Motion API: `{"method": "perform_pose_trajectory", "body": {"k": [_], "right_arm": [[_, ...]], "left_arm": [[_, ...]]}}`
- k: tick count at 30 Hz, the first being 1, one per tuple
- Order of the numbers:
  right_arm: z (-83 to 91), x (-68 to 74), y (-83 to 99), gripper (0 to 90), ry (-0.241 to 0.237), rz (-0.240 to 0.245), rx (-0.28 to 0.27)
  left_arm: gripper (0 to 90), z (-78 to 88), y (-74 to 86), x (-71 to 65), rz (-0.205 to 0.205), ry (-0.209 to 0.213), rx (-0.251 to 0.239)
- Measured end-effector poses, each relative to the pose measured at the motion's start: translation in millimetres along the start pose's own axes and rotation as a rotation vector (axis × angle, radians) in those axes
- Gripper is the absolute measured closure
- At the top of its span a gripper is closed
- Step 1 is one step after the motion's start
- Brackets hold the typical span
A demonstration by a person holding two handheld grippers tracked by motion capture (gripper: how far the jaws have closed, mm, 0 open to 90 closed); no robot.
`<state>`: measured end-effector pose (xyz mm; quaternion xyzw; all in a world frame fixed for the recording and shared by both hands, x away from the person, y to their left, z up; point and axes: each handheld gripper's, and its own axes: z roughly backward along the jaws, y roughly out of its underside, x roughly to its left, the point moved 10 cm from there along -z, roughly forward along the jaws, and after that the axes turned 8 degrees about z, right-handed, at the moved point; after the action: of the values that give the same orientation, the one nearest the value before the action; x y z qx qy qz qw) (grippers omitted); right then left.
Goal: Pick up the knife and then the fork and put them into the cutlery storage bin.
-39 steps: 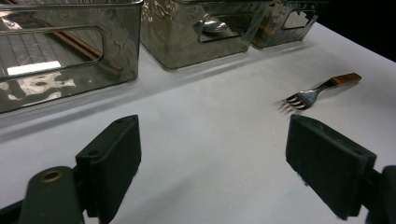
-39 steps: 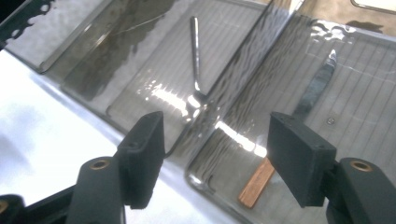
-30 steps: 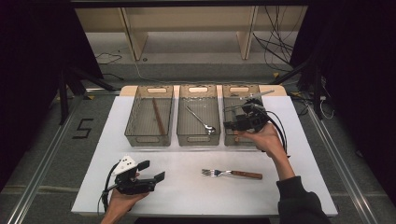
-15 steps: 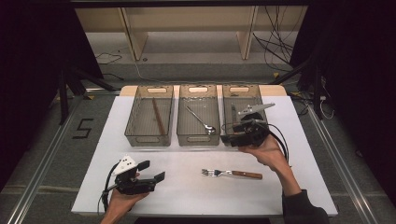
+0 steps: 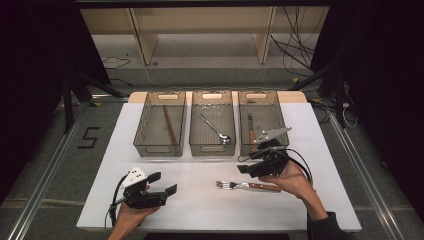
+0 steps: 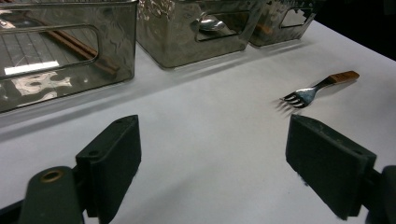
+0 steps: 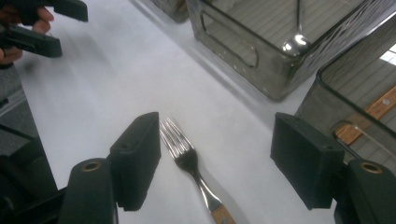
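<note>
- Right gripper (image 5: 245, 169): jaws spread wide, nothing between the pads; it hangs just above the fork (image 5: 248, 186).
- Fork lies flat on the table (image 5: 200, 210), tines just beside the left-hand jaw in the right gripper view, wooden handle running back under the gripper.
- Right bin (image 5: 260, 125) stands just beyond the gripper.
- Left gripper (image 5: 165, 183): jaws spread, empty, well apart from the fork.
</note>
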<state>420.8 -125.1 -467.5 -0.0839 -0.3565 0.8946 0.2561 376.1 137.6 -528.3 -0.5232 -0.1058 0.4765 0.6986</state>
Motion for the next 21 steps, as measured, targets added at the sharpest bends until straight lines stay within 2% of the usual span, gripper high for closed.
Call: {"method": "perform_pose_trajectory", "body": {"k": [9, 16, 21], "right_arm": [[-6.7, 2.9, 15.6, 34.2, 0.003, 0.010, 0.061], [-12.2, 1.1, 28.1, 34.7, 0.026, 0.033, 0.113], [-16.7, 0.7, 38.3, 33.8, 0.025, 0.031, 0.164]], "left_arm": [[17.9, 0.4, 0.7, -0.4, -0.011, -0.002, 0.002], [17.9, 0.8, 0.5, 0.1, -0.013, -0.003, 0.001], [17.9, 1.0, 0.7, 0.0, -0.014, -0.003, 0.002]]}}
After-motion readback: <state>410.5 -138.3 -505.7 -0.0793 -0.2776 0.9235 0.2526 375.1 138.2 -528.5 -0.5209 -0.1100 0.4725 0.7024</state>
